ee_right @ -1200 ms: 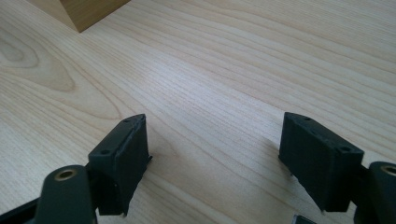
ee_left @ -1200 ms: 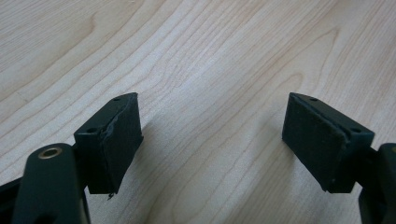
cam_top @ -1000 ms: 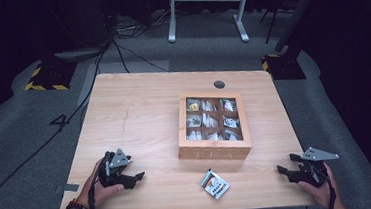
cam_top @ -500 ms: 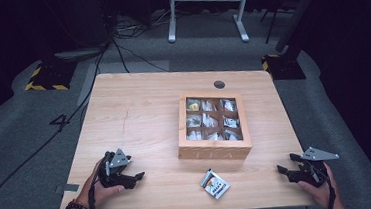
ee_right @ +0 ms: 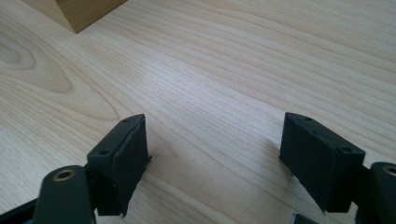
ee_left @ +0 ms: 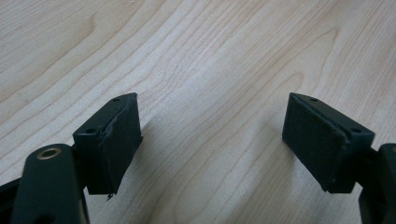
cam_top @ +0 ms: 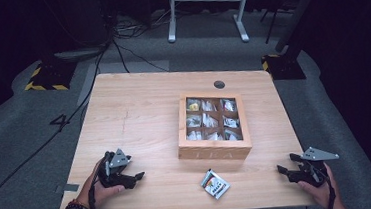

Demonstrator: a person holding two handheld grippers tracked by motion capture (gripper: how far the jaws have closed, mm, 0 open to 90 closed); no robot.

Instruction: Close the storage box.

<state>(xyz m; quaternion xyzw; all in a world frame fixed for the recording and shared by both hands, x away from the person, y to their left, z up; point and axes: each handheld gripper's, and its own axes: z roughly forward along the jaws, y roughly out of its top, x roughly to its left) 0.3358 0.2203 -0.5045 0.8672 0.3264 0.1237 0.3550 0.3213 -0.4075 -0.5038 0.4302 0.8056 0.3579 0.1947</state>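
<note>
A wooden tea box (cam_top: 213, 126) with several compartments of wrapped tea bags stands right of the table's middle. In front of it, near the front edge, lies a single tea packet (cam_top: 215, 184). My left gripper (cam_top: 138, 177) rests on the table at the front left, jaws pointing right, open with nothing between them (ee_left: 212, 135). My right gripper (cam_top: 282, 170) rests at the front right corner, jaws pointing left, open over bare wood (ee_right: 215, 154). A corner of the tea box (ee_right: 77, 13) shows at the upper left of the right gripper view.
The light wooden table (cam_top: 139, 113) has a round cable hole (cam_top: 219, 85) near its far edge. Beyond it, on the grey floor, lie cables (cam_top: 119, 49) and stands a white metal frame (cam_top: 206, 7).
</note>
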